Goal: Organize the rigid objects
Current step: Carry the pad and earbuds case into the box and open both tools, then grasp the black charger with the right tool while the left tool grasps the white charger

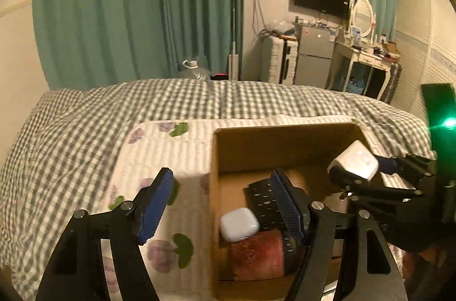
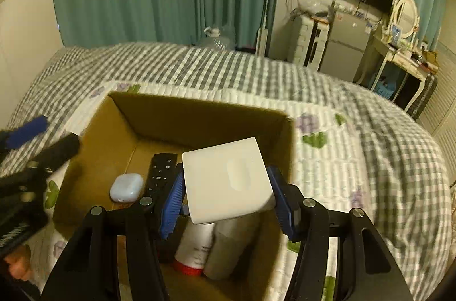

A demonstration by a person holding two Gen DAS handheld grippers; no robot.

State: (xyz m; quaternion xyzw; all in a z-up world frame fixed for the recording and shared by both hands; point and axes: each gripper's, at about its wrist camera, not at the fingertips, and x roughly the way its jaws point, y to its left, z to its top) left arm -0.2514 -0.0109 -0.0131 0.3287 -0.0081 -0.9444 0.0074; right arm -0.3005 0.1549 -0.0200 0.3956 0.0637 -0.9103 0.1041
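An open cardboard box stands on the bed. Inside lie a white earbud case, a black remote, a white bottle with a red cap and a grey cylinder. My right gripper is shut on a white square box and holds it over the cardboard box's opening; it also shows in the left wrist view. My left gripper is open and empty, straddling the box's left wall.
The box sits on a white floral quilt over a grey checked bedspread. Teal curtains, a small fridge and a dressing table stand beyond the bed.
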